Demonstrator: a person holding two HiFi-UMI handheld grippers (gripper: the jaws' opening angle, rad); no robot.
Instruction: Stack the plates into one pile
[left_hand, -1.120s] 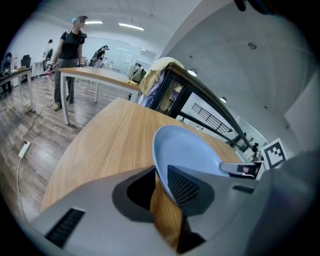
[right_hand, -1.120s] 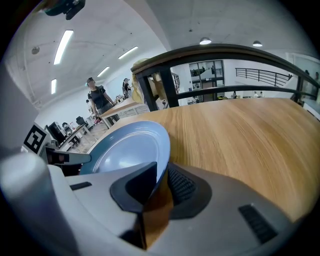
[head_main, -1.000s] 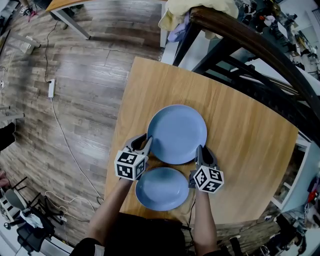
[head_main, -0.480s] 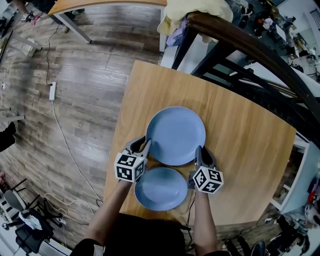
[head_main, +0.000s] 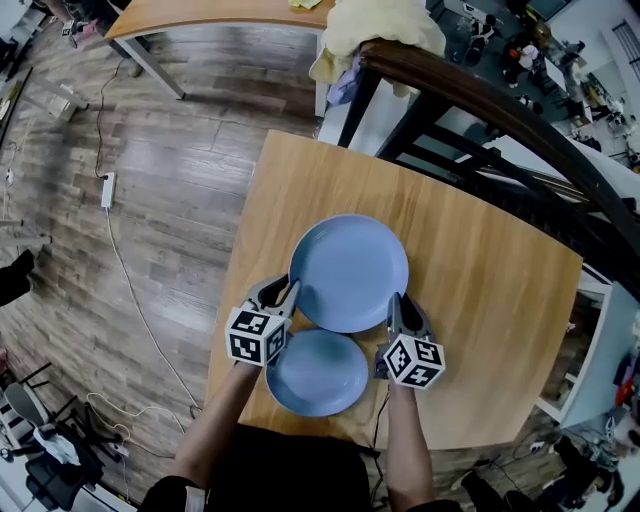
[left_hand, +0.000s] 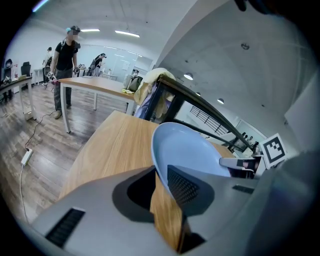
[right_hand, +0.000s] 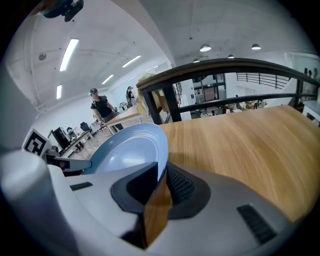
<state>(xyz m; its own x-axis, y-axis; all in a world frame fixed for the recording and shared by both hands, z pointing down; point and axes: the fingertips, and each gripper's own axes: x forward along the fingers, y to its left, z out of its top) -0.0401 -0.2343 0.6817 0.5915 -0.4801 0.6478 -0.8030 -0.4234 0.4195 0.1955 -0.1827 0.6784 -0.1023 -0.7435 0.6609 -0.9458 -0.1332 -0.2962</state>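
Observation:
A large blue plate (head_main: 348, 272) is held level over the wooden table (head_main: 480, 300), one gripper on each side of its rim. My left gripper (head_main: 285, 292) is shut on its left rim, and my right gripper (head_main: 398, 305) is shut on its right rim. A smaller blue plate (head_main: 318, 378) lies on the table near the front edge, its far edge just under the large plate's near edge. In the left gripper view the large plate (left_hand: 190, 150) runs out from between the jaws of the left gripper (left_hand: 161, 177). The right gripper view shows the same plate (right_hand: 127, 152) pinched in the right gripper (right_hand: 162, 175).
A dark curved chair back (head_main: 480, 100) with a yellow cloth (head_main: 375, 30) draped on it stands behind the table's far edge. A white cable (head_main: 130, 280) trails over the wooden floor at the left. A person (left_hand: 65, 65) stands by another table far off.
Both grippers have brought the large plate slightly nearer the small plate. Its near edge now overlaps the small plate's far edge.

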